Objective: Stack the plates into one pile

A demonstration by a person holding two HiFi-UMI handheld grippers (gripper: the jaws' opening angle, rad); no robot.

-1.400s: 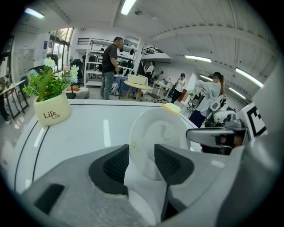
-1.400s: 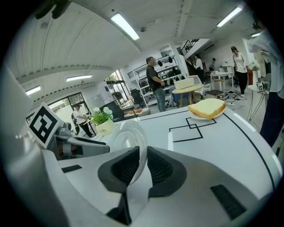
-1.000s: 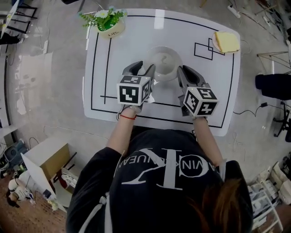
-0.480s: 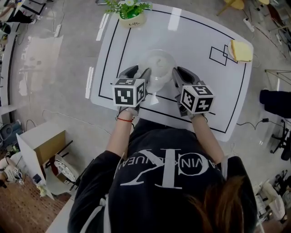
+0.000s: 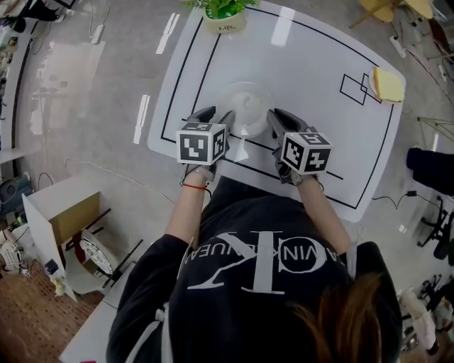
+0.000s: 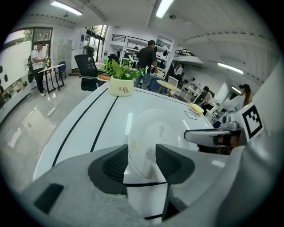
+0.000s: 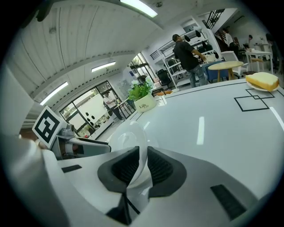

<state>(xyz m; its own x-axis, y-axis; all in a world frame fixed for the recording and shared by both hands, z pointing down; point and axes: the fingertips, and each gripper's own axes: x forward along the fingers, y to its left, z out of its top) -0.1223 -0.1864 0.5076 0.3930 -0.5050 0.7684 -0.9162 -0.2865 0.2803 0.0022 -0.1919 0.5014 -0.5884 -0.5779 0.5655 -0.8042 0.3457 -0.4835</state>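
A pale, see-through plate lies on the white table, just beyond the near black line. My left gripper is at its left rim. In the left gripper view the plate reaches in between the pads, and the left gripper has its jaws opening, with a gap on the right side. My right gripper is at the plate's right rim. In the right gripper view the right gripper is shut on the thin edge of the plate.
A potted plant stands at the table's far edge. A yellow block on a small dish sits at the far right corner beside black outlined squares. The table's near edge runs right behind both grippers. People and furniture fill the room beyond.
Both grippers and the plate between them have come a little closer to the near black line. The head view has swung, so the table sits more tilted. The left jaws stand slightly wider.
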